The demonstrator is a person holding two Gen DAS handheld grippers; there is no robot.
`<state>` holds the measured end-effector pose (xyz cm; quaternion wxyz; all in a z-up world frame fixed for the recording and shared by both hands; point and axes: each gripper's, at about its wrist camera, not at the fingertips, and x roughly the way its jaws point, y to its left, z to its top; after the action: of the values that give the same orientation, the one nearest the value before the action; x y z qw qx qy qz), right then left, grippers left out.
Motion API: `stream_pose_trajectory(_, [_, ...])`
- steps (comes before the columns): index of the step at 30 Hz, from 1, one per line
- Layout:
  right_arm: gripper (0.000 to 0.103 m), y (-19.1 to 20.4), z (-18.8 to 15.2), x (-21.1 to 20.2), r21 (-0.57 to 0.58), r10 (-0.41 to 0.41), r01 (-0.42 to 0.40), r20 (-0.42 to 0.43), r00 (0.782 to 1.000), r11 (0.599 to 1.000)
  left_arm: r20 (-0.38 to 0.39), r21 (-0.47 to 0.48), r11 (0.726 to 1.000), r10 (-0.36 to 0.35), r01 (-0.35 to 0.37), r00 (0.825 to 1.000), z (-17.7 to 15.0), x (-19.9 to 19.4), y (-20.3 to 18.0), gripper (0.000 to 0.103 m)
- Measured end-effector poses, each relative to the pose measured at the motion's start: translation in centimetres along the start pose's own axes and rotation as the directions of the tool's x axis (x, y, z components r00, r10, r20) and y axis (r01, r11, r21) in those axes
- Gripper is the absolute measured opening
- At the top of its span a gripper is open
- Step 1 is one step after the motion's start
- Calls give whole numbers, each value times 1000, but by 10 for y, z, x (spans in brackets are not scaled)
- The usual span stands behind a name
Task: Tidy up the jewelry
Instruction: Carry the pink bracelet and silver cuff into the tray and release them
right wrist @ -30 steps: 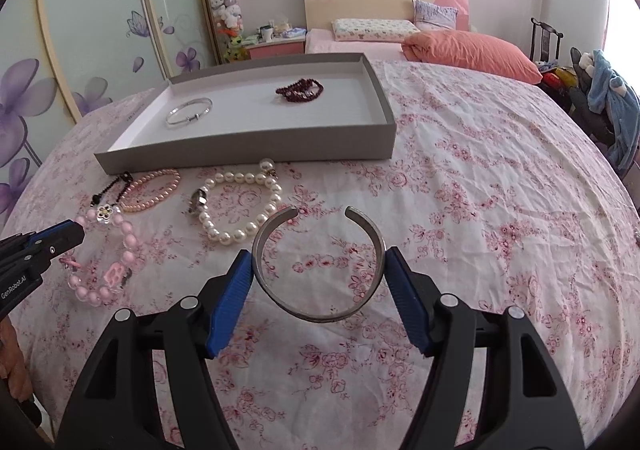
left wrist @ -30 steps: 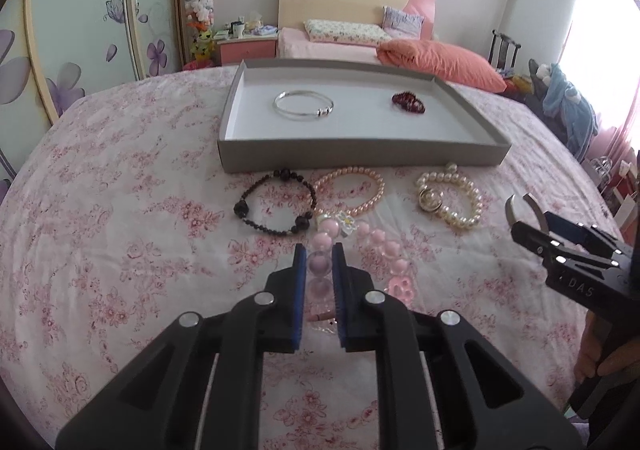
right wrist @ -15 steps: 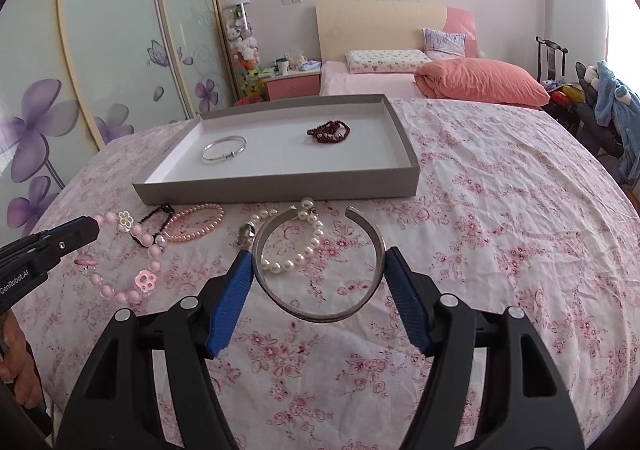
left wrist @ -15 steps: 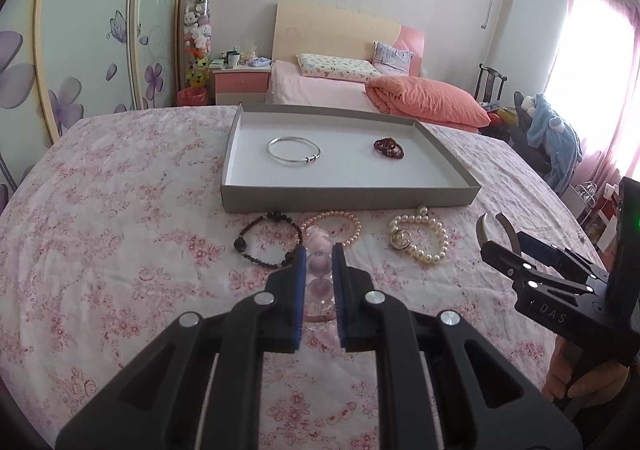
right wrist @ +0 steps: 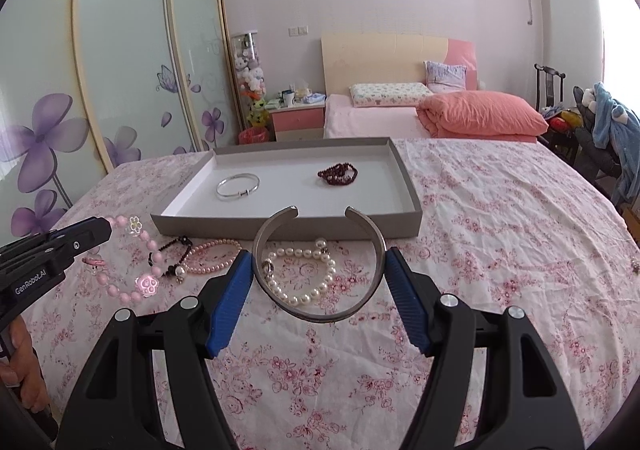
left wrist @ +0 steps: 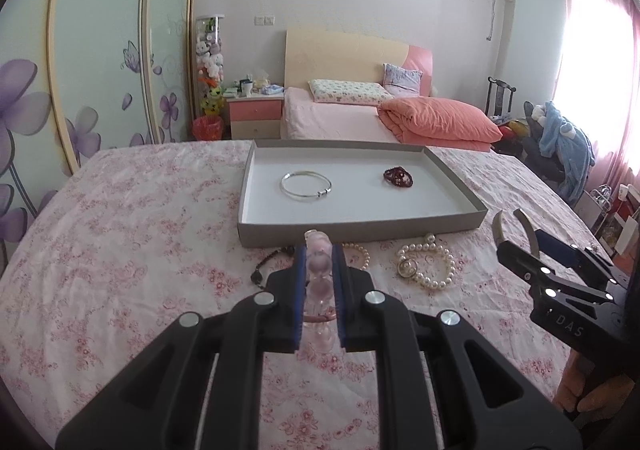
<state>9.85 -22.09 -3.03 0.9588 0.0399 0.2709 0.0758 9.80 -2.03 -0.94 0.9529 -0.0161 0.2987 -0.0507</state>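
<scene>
My left gripper [left wrist: 319, 250] is shut on a pink bead bracelet [left wrist: 318, 270] and holds it above the bedspread; the bracelet hangs from it in the right wrist view [right wrist: 138, 284]. My right gripper [right wrist: 318, 270] is shut on an open silver cuff bangle [right wrist: 320, 314], lifted in front of the grey tray [right wrist: 288, 226]. The tray [left wrist: 360, 228] holds a silver bangle [left wrist: 306, 186] and a dark red bracelet [left wrist: 399, 176]. A white pearl bracelet [left wrist: 426, 266], a pink pearl bracelet [right wrist: 212, 262] and a black bead bracelet [right wrist: 176, 254] lie on the bed before the tray.
The flowered bedspread [left wrist: 120, 250] spreads around the tray. A second bed with an orange duvet [left wrist: 436, 120] and a nightstand [left wrist: 254, 116] stand behind. Sliding wardrobe doors [left wrist: 100, 62] are at left, a chair with clothes [left wrist: 560, 142] at right.
Both grippers have risen with their bracelets. The pink bead bracelet has left the bedspread and now hangs from the left gripper. The tray looks farther below.
</scene>
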Motion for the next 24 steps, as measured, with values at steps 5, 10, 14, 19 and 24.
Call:
stream_pose_trajectory(5, [67,1,10,-6,-6,0,0,46,999,1000,41,21,999,39,-40,998,9,-2,-2,14])
stream_pose_trajectory(10, [67,3,24,-11,-13,-5,6,99,995,1000,69,28,998,55,-57,996,19,-3,-5,14])
stream_pose_trajectory(14, [67,3,32,-12,-20,-14,17,135,991,1000,90,38,997,58,-61,994,28,-1,-8,13])
stream_pose_trajectory(19, [67,1,46,-11,-25,-28,33,185,982,999,117,44,997,60,-66,991,40,2,-10,14])
stream_pose_trajectory(24, [67,-1,59,-6,-21,-41,47,229,973,999,136,50,996,68,-75,988,52,11,-11,14])
